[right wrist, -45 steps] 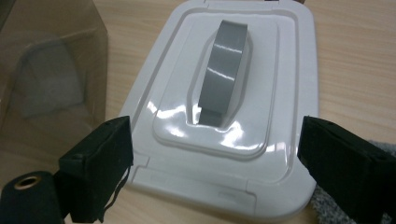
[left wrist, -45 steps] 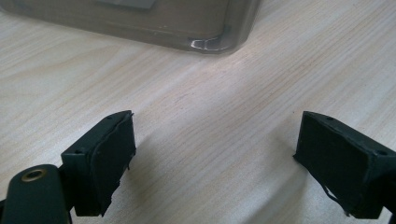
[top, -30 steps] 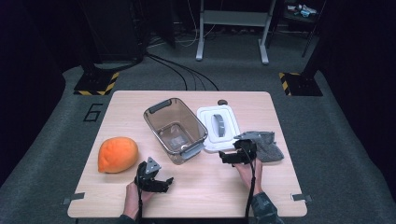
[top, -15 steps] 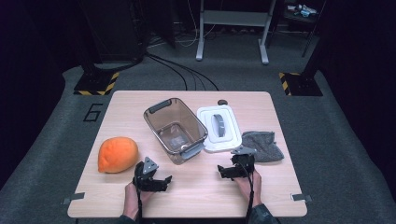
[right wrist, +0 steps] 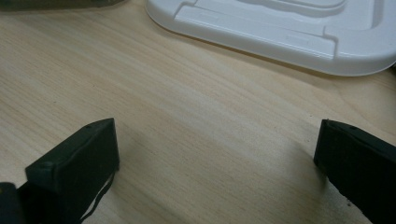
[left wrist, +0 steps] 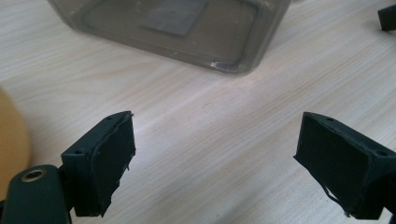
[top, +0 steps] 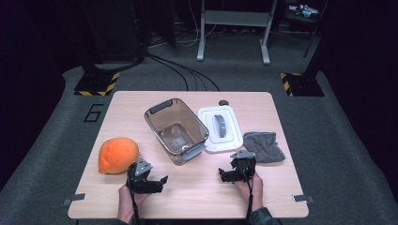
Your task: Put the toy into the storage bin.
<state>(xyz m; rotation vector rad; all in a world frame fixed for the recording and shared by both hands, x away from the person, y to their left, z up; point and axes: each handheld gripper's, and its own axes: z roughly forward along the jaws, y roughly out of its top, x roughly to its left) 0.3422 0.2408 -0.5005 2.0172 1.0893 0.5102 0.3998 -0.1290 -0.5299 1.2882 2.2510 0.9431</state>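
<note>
My left gripper (top: 151,180) rests low over the table's front left, open, nothing between its jaws; its fingers (left wrist: 105,163) frame bare wood. Just left of it lies an orange plush ball (top: 117,155), whose edge (left wrist: 11,144) shows in the left gripper view. A clear plastic bin (top: 176,130) stands empty ahead of it, its base (left wrist: 187,32) near. My right gripper (top: 230,174) sits open at the front right, fingers (right wrist: 79,163) wide apart over wood. The white lid (top: 219,128) lies flat beyond it, its rim (right wrist: 280,32) close. A grey cloth (top: 263,146) lies to its right.
The wooden table (top: 202,197) has bare surface between the two grippers. A small dark round object (top: 223,102) sits near the back edge behind the lid. Dark floor with cables and stand feet surrounds the table.
My right gripper has drawn back from beside the grey cloth toward the front edge and slightly left. The left gripper has barely shifted.
</note>
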